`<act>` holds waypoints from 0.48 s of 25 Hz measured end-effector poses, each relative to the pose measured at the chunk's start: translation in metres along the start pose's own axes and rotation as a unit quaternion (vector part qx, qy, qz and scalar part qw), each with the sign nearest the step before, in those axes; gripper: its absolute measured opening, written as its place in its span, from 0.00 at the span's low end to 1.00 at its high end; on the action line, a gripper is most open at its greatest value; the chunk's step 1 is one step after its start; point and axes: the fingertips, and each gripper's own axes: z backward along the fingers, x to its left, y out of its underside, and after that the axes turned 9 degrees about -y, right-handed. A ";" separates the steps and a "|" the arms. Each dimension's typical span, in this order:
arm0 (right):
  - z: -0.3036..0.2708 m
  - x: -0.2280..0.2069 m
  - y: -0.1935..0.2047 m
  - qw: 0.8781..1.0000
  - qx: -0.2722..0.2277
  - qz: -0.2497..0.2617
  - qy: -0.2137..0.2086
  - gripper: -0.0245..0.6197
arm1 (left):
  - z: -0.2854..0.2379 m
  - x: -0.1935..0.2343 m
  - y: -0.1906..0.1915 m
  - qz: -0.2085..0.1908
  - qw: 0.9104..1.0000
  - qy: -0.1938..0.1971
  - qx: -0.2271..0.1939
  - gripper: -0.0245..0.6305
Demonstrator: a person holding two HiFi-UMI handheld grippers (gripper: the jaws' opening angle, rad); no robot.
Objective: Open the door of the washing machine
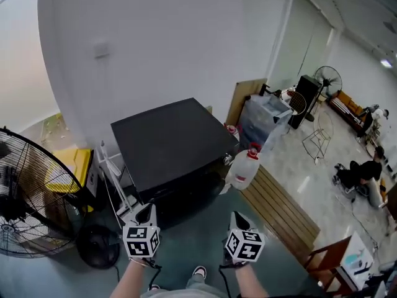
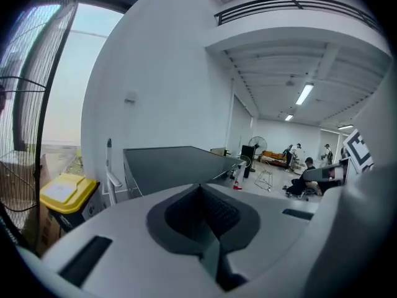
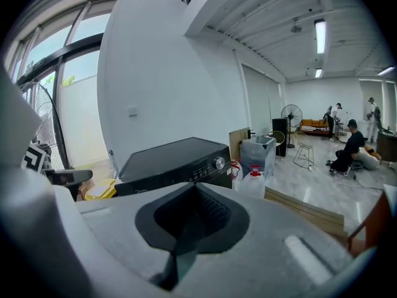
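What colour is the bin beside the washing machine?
Yellow bin; best in the left gripper view.

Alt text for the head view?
From above: a black washing machine against a white wall, with the left gripper and right gripper held in front of it, jaws shut and empty. A floor fan stands at left, a water jug at right.

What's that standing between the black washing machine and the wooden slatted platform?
A clear plastic jug with a red cap stands at the corner of the washing machine, seen in the head view.
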 end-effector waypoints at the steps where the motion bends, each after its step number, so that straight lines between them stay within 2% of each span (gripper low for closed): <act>1: -0.004 -0.005 -0.004 1.000 0.001 0.002 -0.006 0.05 | -0.002 -0.004 -0.003 0.001 1.000 -0.006 -0.001 0.04; 8: -0.033 -0.024 -0.013 0.999 0.019 0.026 -0.040 0.05 | -0.013 -0.011 0.000 0.019 0.999 -0.042 0.001 0.04; 12: -0.052 -0.021 -0.014 0.998 0.026 0.039 -0.042 0.05 | -0.023 -0.003 0.004 0.008 0.999 -0.045 0.008 0.04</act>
